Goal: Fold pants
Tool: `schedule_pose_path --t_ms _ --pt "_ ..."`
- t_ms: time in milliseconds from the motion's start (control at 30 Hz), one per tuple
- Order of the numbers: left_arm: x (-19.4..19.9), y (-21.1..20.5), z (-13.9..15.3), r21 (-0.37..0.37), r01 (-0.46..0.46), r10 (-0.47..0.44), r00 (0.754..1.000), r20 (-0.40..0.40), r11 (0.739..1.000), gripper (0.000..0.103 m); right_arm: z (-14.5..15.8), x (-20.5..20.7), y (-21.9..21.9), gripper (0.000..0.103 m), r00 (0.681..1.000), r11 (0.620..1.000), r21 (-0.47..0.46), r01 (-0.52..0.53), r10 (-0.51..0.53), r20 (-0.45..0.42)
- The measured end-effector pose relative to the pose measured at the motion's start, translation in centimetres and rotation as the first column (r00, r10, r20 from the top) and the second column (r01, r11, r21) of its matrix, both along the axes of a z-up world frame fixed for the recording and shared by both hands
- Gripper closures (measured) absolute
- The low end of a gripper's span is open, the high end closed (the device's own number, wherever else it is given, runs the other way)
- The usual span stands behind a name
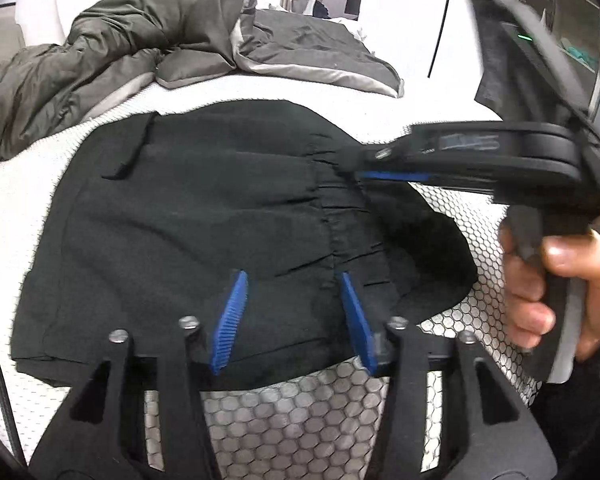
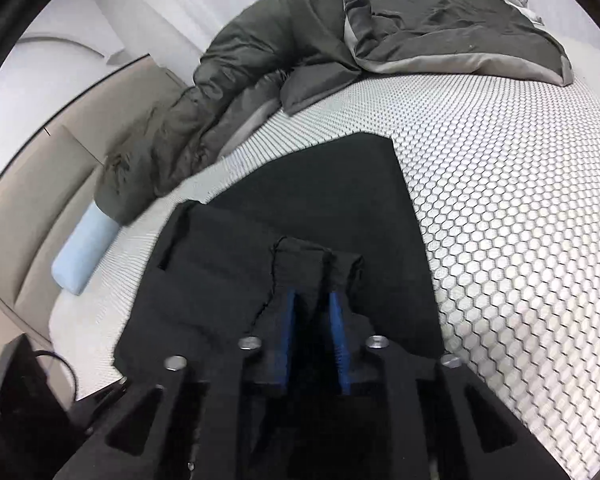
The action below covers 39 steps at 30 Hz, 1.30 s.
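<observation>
While spread across the middle of the left wrist view, black pants (image 1: 204,220) on a white honeycomb-patterned bed (image 1: 300,412). Left hand-held gripper (image 1: 296,320) at lower center, blue pads apart, nothing between them. Right hand-held gripper (image 2: 314,320) at center right, pinching the gathered waistband. Rumpled grey duvet (image 1: 100,56) at upper left.

Both claw-mounted views look closely down onto the pants (image 1: 204,216).
</observation>
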<state>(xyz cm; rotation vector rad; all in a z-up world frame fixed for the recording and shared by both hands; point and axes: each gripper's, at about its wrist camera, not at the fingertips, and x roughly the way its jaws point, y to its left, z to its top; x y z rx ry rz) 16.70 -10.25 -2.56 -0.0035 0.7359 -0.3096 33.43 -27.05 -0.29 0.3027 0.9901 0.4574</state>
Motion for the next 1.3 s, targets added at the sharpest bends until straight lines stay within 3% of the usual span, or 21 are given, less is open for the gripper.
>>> schedule_pose_path --t_ms 33,67,133,200,333,367,500,733,1300 --pt "-0.4 0.4 0.6 0.009 -0.009 0.009 1.000 0.030 1.000 0.050 0.7 -0.6 -0.6 0.047 1.000 1.000 0.020 0.002 -0.002 0.024" --pt "-0.8 0.8 1.1 0.019 -0.020 0.018 0.998 0.058 1.000 0.048 1.3 -1.2 -1.0 0.042 0.999 0.999 0.035 0.002 -0.004 0.047" --pt "-1.7 1.8 2.2 0.042 -0.048 0.042 0.991 0.125 0.998 0.035 2.5 -2.6 -1.9 0.022 0.995 0.999 0.043 -0.006 0.002 0.099" --pt "-2.5 3.2 3.3 0.038 -0.082 0.073 0.978 0.194 0.996 0.020 3.5 -3.9 -2.4 0.015 0.990 0.999 0.019 -0.027 0.024 0.139" --pt "-3.9 6.6 4.1 -0.016 -0.154 0.153 0.959 0.239 0.988 0.010 5.0 -7.0 -2.7 0.002 0.970 0.996 -0.055 -0.064 0.075 0.232" --pt "-4.2 7.4 4.1 -0.039 -0.178 0.182 0.953 0.241 0.983 0.000 5.4 -7.8 -2.9 0.001 0.961 0.996 -0.066 -0.062 0.077 0.266" --pt "-6.3 10.2 4.2 -0.107 -0.207 0.227 0.942 0.248 0.973 0.001 5.8 -10.4 -3.7 0.000 0.943 0.997 -0.062 -0.051 0.069 0.325" --pt "-8.0 10.6 4.1 -0.094 -0.215 0.233 0.931 0.281 0.972 0.001 5.4 -12.2 -2.2 0.000 0.931 0.990 -0.113 -0.088 0.122 0.344" --pt "-7.4 9.7 4.2 -0.074 -0.212 0.224 0.932 0.285 0.974 0.001 4.9 -11.9 -0.8 0.000 0.933 0.982 -0.163 -0.100 0.149 0.329"
